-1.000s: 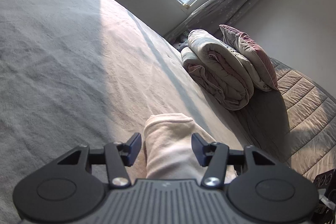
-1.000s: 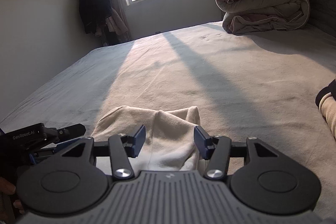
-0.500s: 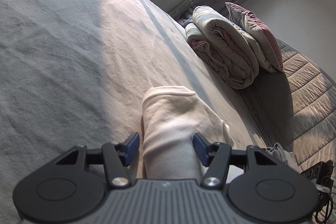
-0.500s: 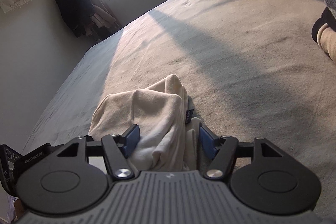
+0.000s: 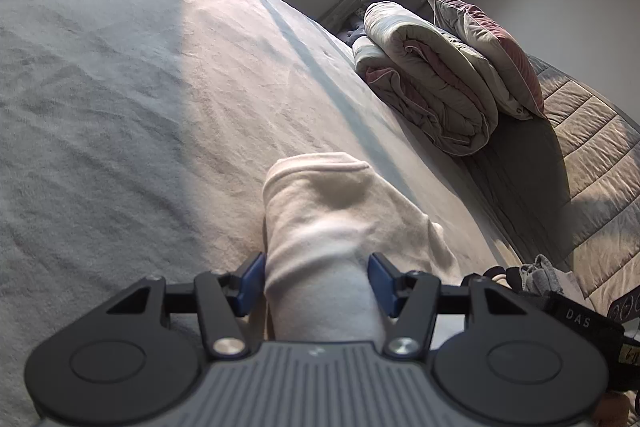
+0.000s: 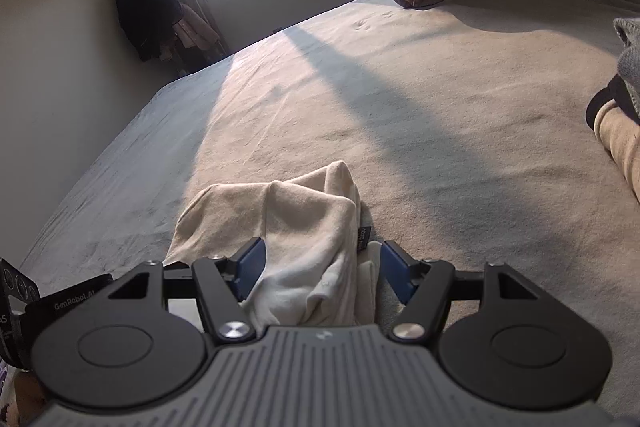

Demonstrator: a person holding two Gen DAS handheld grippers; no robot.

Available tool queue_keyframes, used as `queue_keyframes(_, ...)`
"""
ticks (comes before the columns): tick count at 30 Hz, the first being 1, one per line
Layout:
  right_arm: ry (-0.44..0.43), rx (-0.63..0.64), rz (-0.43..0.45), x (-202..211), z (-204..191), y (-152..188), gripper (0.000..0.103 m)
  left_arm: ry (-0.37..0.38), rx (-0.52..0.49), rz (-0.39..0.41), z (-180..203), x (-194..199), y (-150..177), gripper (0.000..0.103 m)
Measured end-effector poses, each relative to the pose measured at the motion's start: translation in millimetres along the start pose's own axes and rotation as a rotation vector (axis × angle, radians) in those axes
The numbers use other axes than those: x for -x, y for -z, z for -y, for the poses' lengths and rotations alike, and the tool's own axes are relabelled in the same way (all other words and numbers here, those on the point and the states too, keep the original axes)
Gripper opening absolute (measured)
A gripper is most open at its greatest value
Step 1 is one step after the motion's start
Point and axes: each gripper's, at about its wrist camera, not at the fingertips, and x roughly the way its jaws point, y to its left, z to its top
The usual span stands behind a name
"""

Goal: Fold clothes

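I am watching a cream garment [image 5: 340,223] lying bunched on the grey bedspread [image 5: 120,87], near the edge closest to me, with both grippers straddling it. The left gripper [image 5: 316,281] is standing with its blue pads [image 5: 250,281] spread either side of a thick roll of the cloth; I am reading the pads as just beside the fabric rather than pinching it, though the roll is filling the gap so fully that I cannot be certain. The right gripper [image 6: 322,273] is holding its jaws apart too, with a loose, crumpled fold of the same garment [image 6: 304,227] and a small dark label [image 6: 363,238] sitting between them and daylight showing on the right-hand side.

What is worrying me is the lumpiness. If I am closing on this bunched heap, I am likely catching several layers at once, and any lift is then dragging the whole bundle instead of one edge. The bedspread itself is looking soft and lying right under the fingertips, so a low pinch is risking grabbing it along with the garment. Uneven grips on the two sides are likely twisting the fold.
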Motion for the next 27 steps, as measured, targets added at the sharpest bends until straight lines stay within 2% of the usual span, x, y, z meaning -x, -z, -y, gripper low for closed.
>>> queue_keyframes(4, 0.016, -0.026, 0.060, 20.3, -0.8, -6.1, 0.068, 0.002, 0.000, -0.008, 0.4, -0.5, -0.4, 0.058)
queue_keyframes(8, -0.003, -0.118, 0.039, 28.8, 0.5, -9.3, 0.068, -0.016, 0.020, -0.019, 4.0, 3.3, -3.4, 0.057)
queue_keyframes(12, 0.009, -0.215, 0.030, 49.5, 1.0, 2.8, 0.068, -0.042, -0.005, 0.043, 12.4, 20.0, -8.9, 0.047)
queue_keyframes(13, 0.003, -0.255, 0.025, 53.5, 1.4, 9.1, 0.068, -0.029, -0.017, 0.059, 15.1, 24.4, -10.2, 0.046)
queue_keyframes(16, -0.014, -0.375, 0.001, 61.6, 2.3, 28.7, 0.071, 0.067, -0.051, 0.053, 22.5, 30.2, -12.0, 0.034)
queue_keyframes(18, -0.035, -0.450, -0.014, 62.5, 2.7, 40.2, 0.077, 0.162, -0.062, 0.008, 25.3, 26.2, -10.4, 0.021)
queue_keyframes(21, -0.085, -0.557, -0.027, 57.2, 4.4, 53.6, 0.088, 0.275, -0.083, -0.103, 29.5, 11.7, -2.1, 0.010)
queue_keyframes(24, -0.123, -0.636, -0.035, 42.1, 5.5, 61.1, 0.088, 0.277, -0.135, -0.147, 33.5, 2.7, 7.0, 0.003)
queue_keyframes(27, -0.101, -0.638, -0.022, 27.5, -1.8, 66.8, 0.088, 0.288, -0.169, -0.159, 34.5, 1.6, 9.8, 0.003)
